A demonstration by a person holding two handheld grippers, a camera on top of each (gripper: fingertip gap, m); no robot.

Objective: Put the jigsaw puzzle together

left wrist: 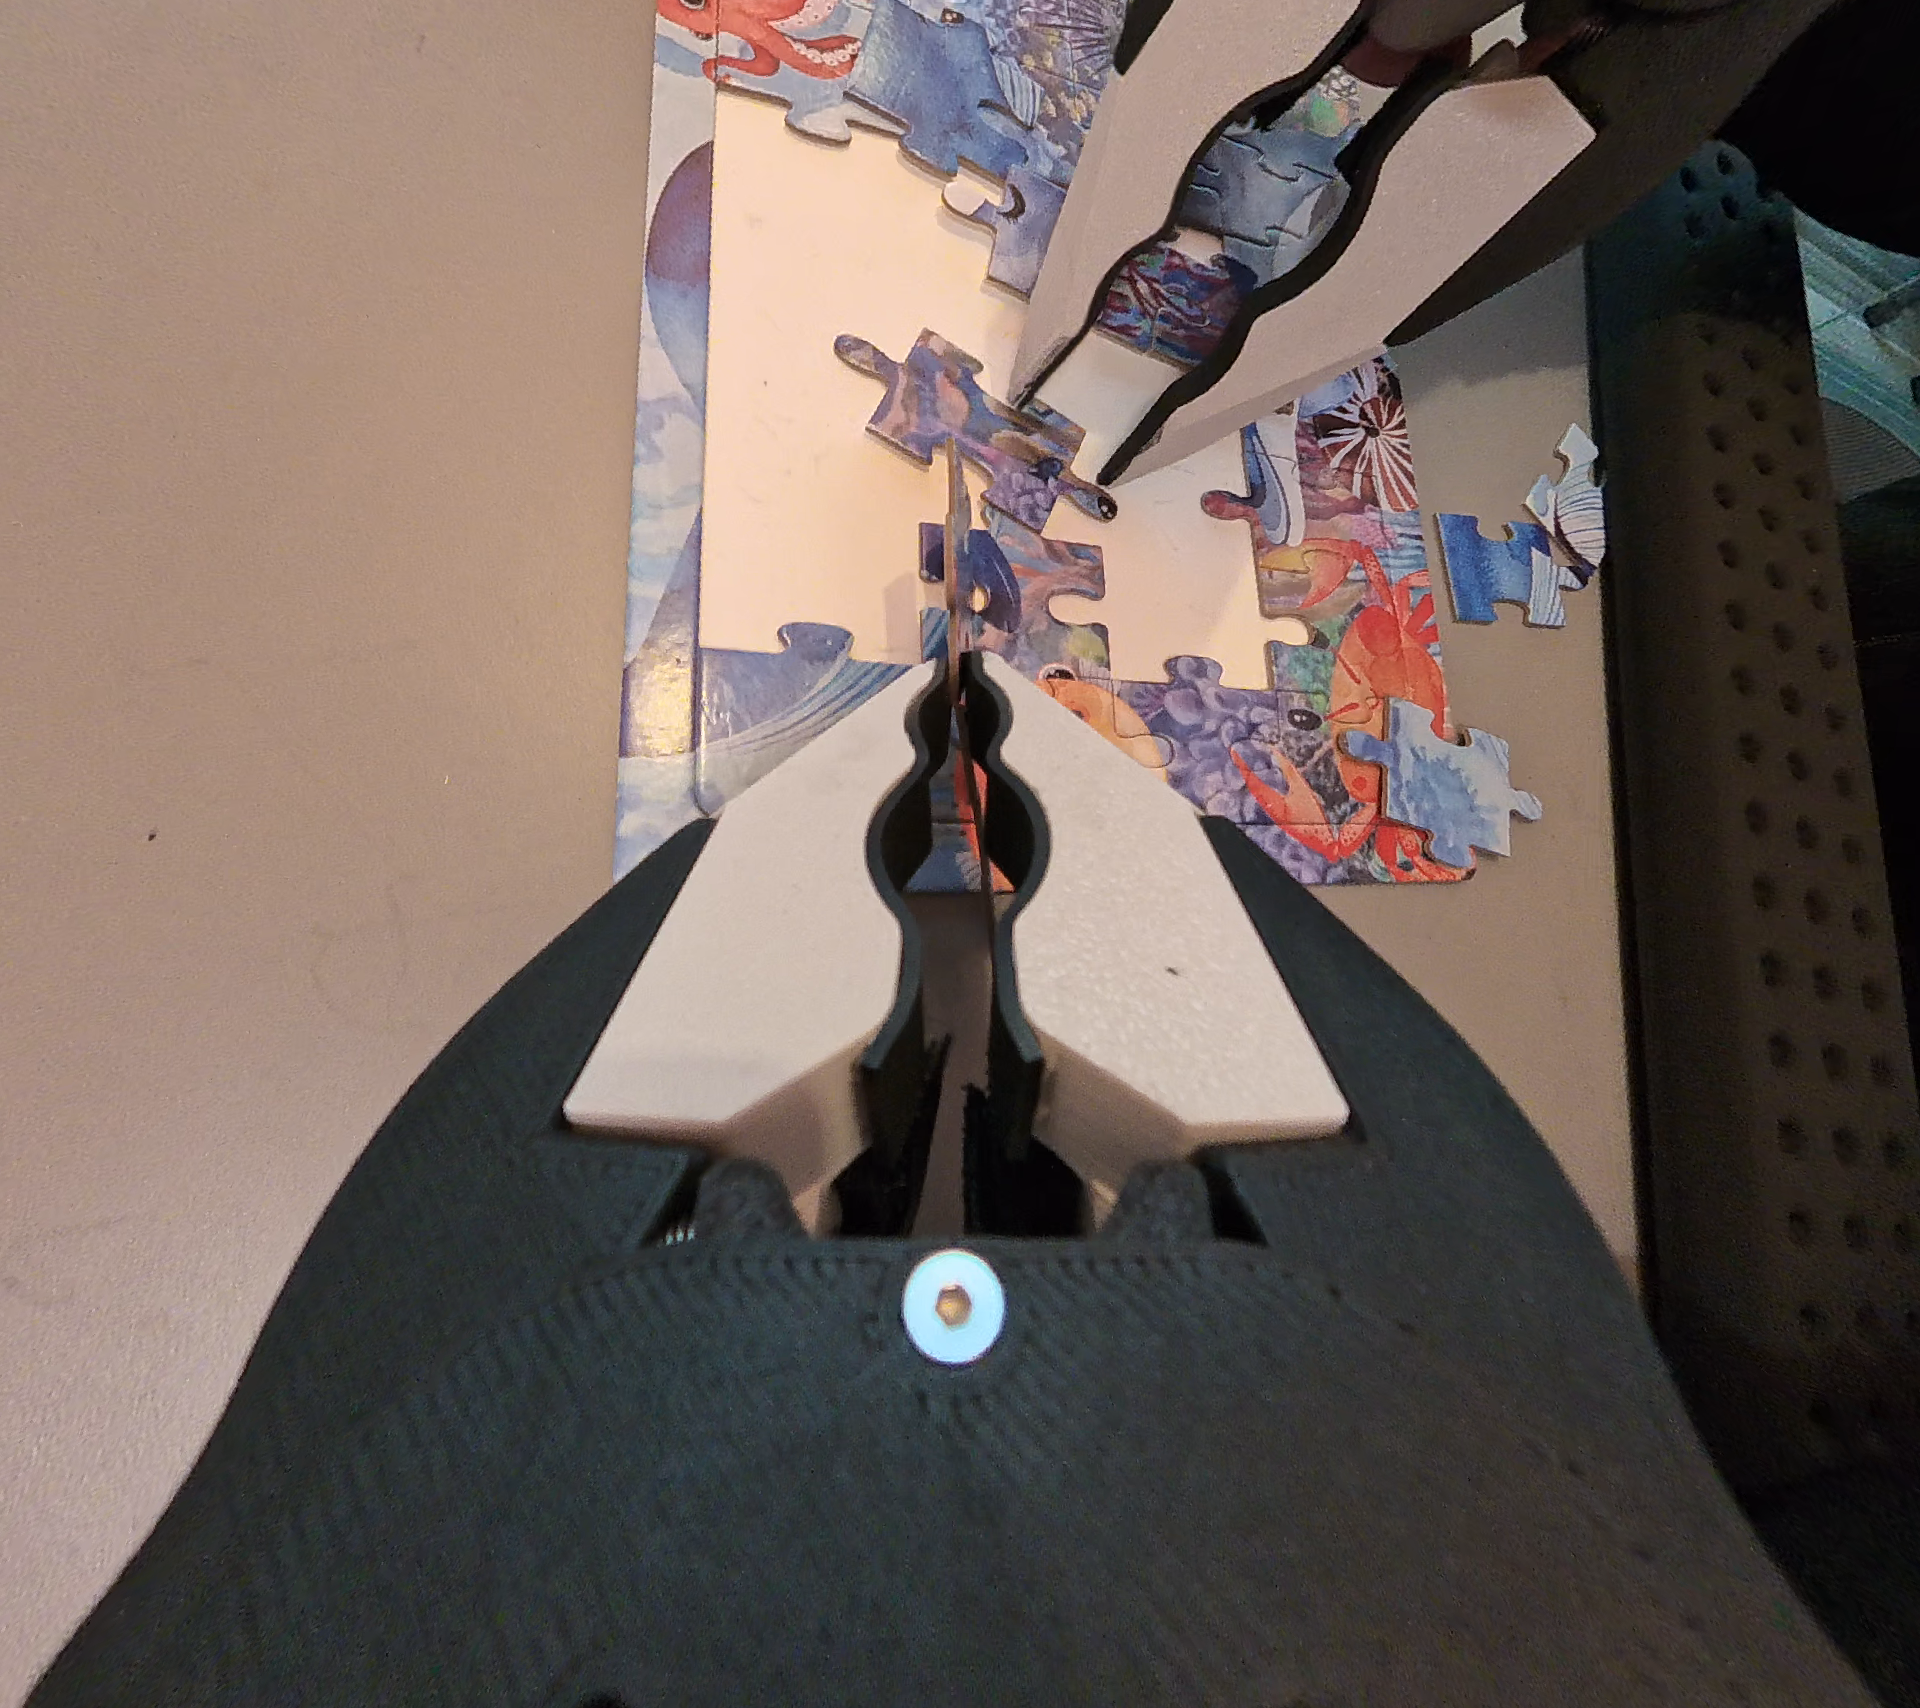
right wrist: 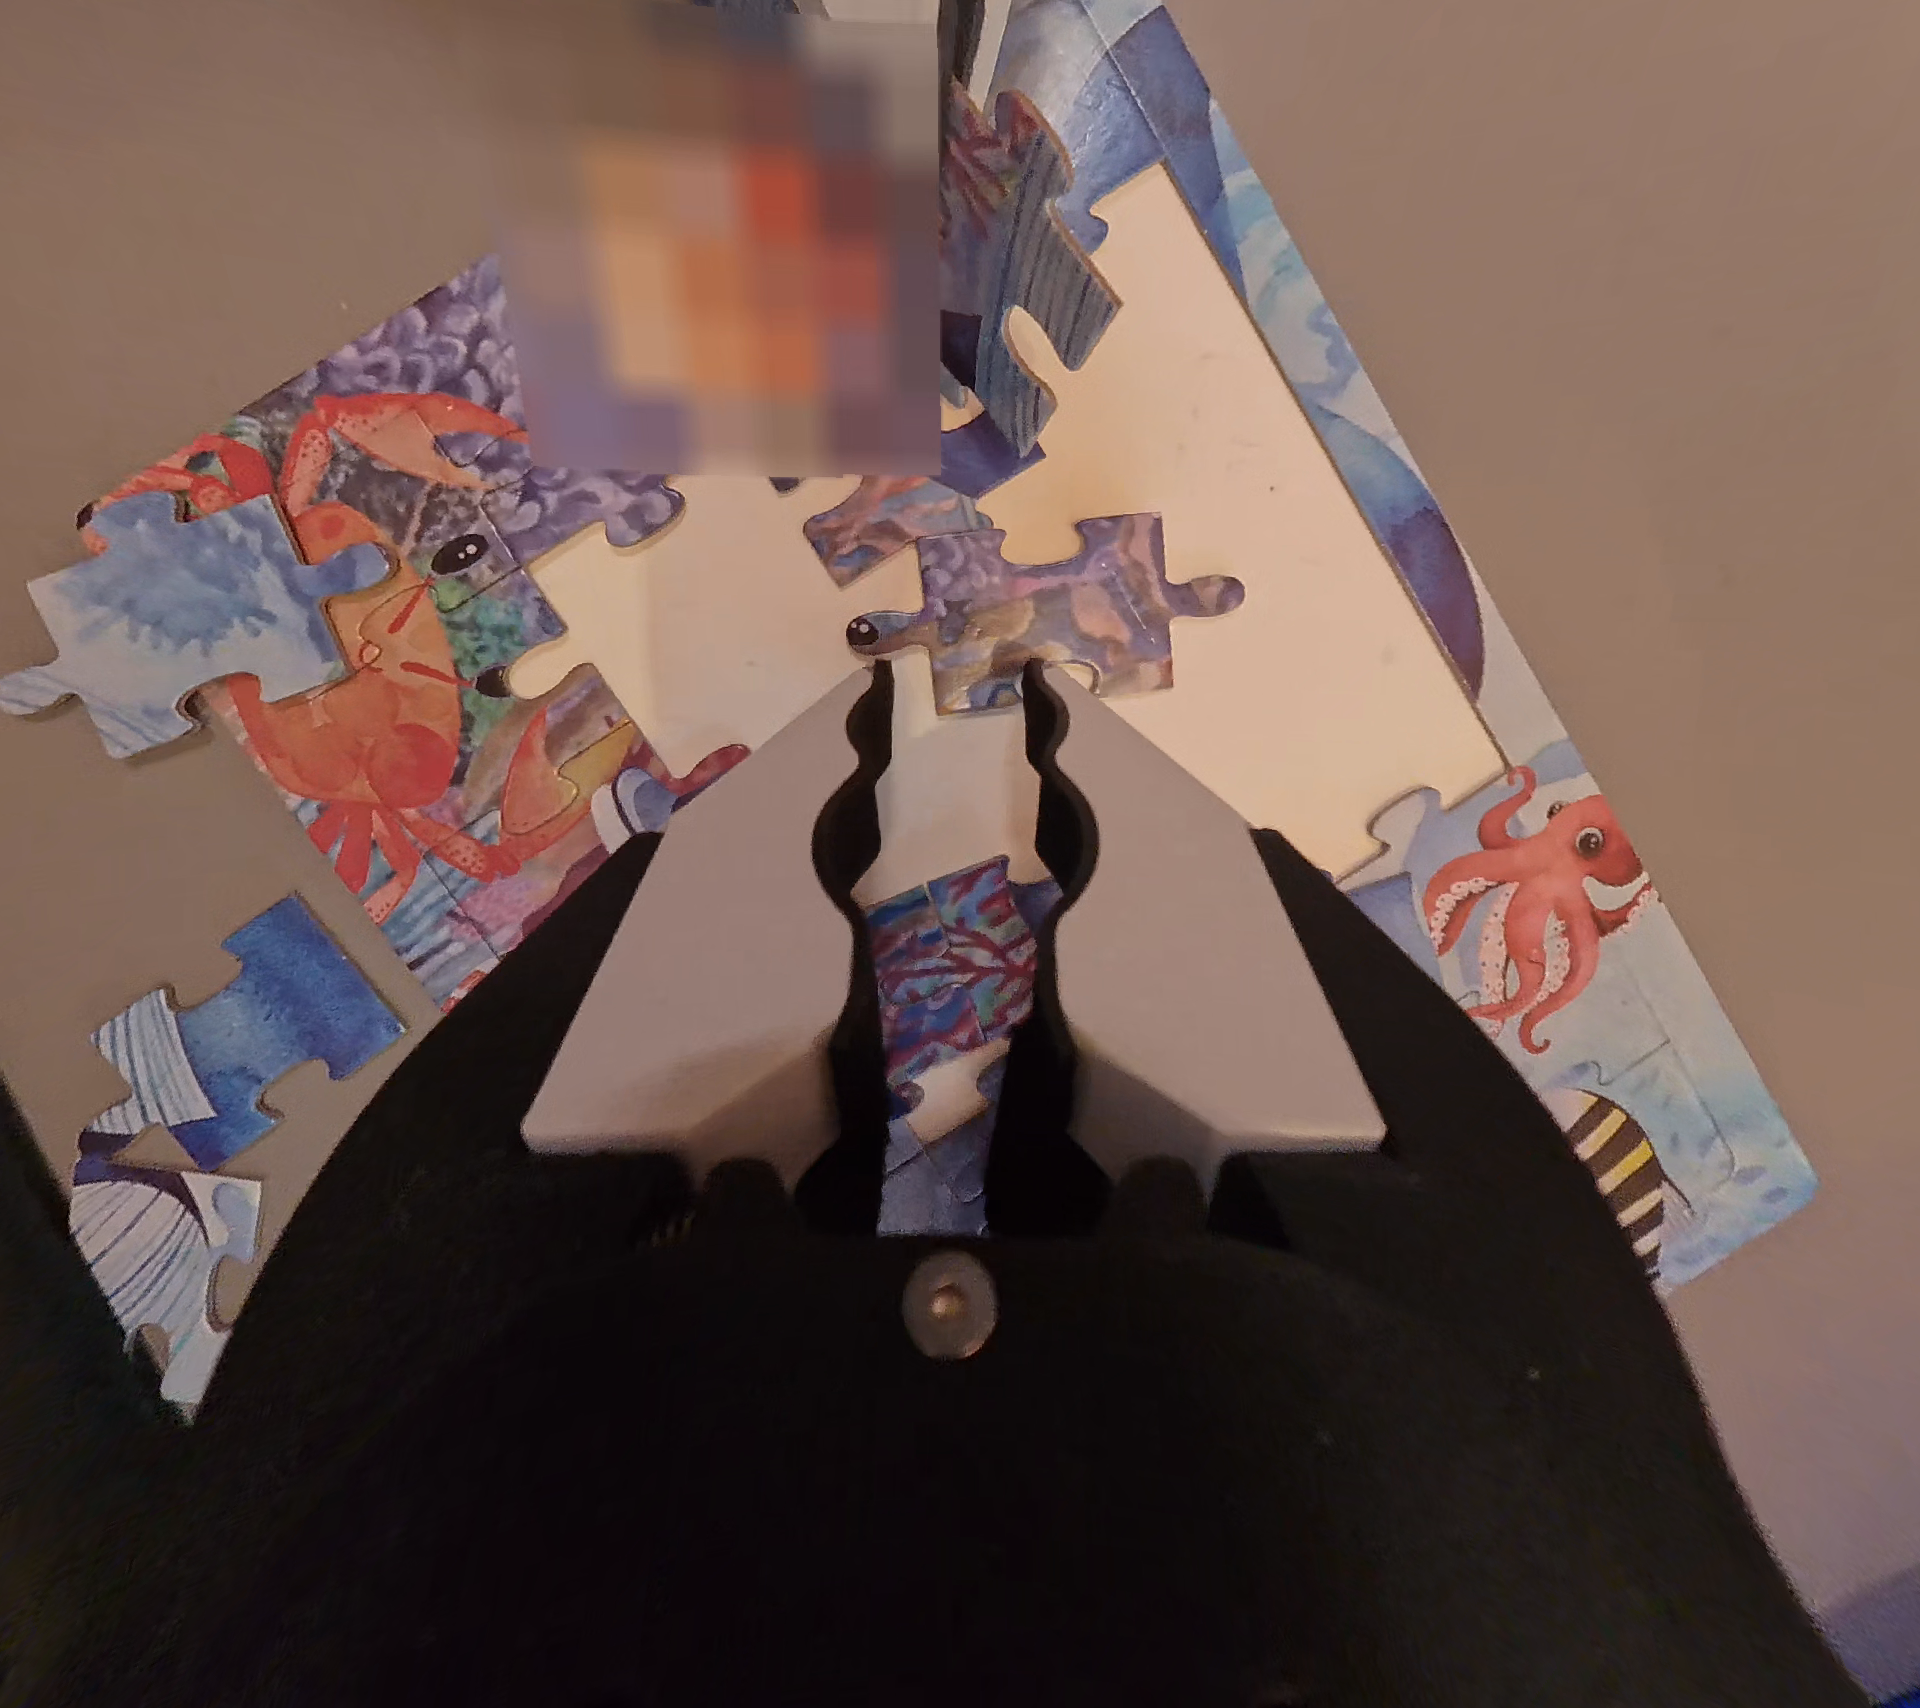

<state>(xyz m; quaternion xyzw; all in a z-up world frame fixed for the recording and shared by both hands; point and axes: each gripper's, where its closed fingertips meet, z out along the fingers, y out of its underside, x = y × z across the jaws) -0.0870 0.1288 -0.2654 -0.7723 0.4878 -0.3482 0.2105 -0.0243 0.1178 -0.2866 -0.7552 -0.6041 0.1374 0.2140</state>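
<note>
Surface [left wrist: 312,411] first: tan and bare to one side, it carries the puzzle tray [left wrist: 665,432], whose border and corners are filled with sea pictures while the cream middle lies open. On that open middle rests a loose purple piece [right wrist: 1049,619], flat and unjoined. My right gripper [right wrist: 956,682] hangs just at its near edge, jaws spread, tips straddling the edge but pinching nothing. My left gripper [left wrist: 961,671] has its jaws pressed together on a blue piece [left wrist: 961,557], held on edge, upright above the tray's lower gap. Three spare pieces [left wrist: 1522,557] wait off the tray, beside the crab corner.

To do this well, I judge I should tip the blue piece flat before lowering it, match its knobs to the neighbouring hollows, and use the right tips to steady the purple piece so nothing skids.
</note>
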